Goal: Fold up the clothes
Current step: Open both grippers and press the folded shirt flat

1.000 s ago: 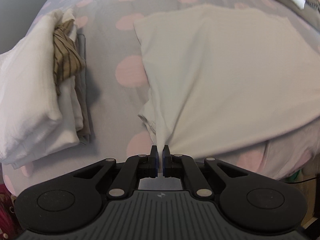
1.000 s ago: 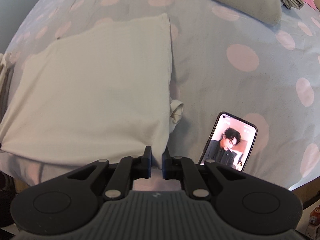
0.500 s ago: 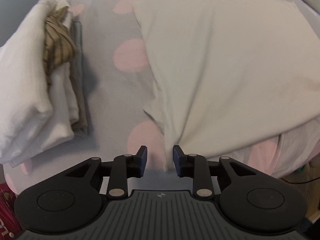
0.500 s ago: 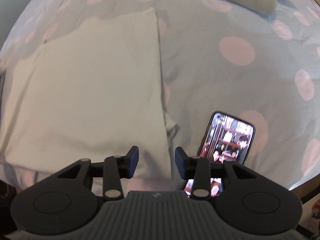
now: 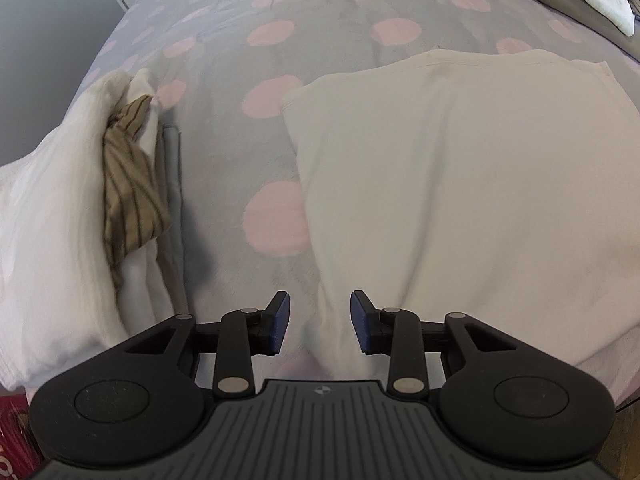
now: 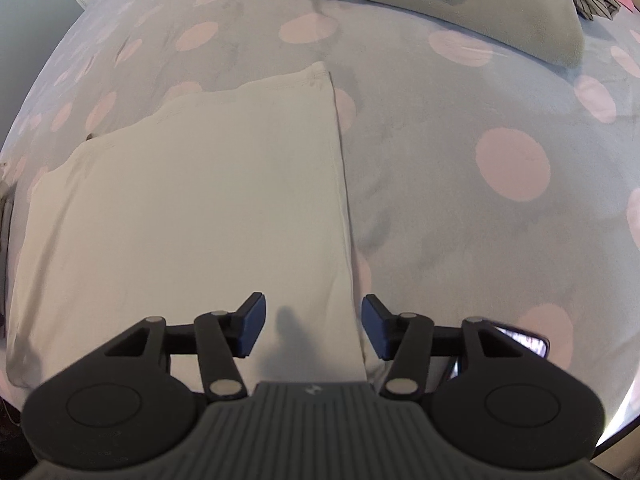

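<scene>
Cream garment point(image 5: 460, 184) on bed point(image 5: 248, 60): soft, light, limp; grab near corners. Left gripper point(image 5: 319, 322) and right gripper point(image 6: 312, 326) jaws opening, holding nothing.

Left gripper point(image 5: 319, 322): black two-finger unit on a ribbed grey body, pointing steeply downward; jaws parted and opening, blue-faced pads point(image 5: 280, 322) apart, nothing pressed between them, cloth visible below through the gap. Linkage arms spread evenly to either side, pivot pins showing. Right gripper point(image 6: 312, 326): same build, same steep downward pitch; jaws parted wider than the left's and opening, pads point(image 6: 252, 328) clear of any contact, gripping nothing. It casts a small dark shadow just under the gap. No hand or sleeve of the person shows in either wrist view.
</scene>
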Available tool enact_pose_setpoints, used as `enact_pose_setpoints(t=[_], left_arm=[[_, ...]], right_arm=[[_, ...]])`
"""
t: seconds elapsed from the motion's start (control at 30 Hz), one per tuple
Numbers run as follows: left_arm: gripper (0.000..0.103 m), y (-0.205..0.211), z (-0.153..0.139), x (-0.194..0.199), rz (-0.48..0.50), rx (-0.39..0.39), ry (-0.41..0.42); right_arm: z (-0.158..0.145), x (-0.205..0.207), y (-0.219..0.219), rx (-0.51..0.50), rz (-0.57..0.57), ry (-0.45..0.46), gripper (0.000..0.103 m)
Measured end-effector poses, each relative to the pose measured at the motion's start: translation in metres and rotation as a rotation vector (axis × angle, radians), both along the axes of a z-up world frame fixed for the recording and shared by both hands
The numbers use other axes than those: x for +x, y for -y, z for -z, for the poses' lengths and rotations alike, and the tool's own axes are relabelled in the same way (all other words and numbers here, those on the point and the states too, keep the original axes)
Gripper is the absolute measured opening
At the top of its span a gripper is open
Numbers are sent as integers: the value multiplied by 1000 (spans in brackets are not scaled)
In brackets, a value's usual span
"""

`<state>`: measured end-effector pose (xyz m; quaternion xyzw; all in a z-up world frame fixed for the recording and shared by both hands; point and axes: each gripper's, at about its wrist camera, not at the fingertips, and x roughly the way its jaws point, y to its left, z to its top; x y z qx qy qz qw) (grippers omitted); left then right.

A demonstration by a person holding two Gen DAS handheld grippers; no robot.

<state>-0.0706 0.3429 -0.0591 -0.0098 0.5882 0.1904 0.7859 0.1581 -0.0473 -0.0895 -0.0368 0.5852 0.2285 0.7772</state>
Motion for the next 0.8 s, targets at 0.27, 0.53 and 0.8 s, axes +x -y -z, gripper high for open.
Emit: enact_pose_setpoints(t=[0.27,0.53,0.8], left_arm=[[31,-6,15,28,11,-14,-10],[32,-6,26,45,21,-25,-25],[32,-5,33,53,28,-24,-40]], right_arm=[[21,34,-10,31,83,-11,57],[39,40,-30,-1,78,-26,59],[37,28,-50,-35,33,7,16]])
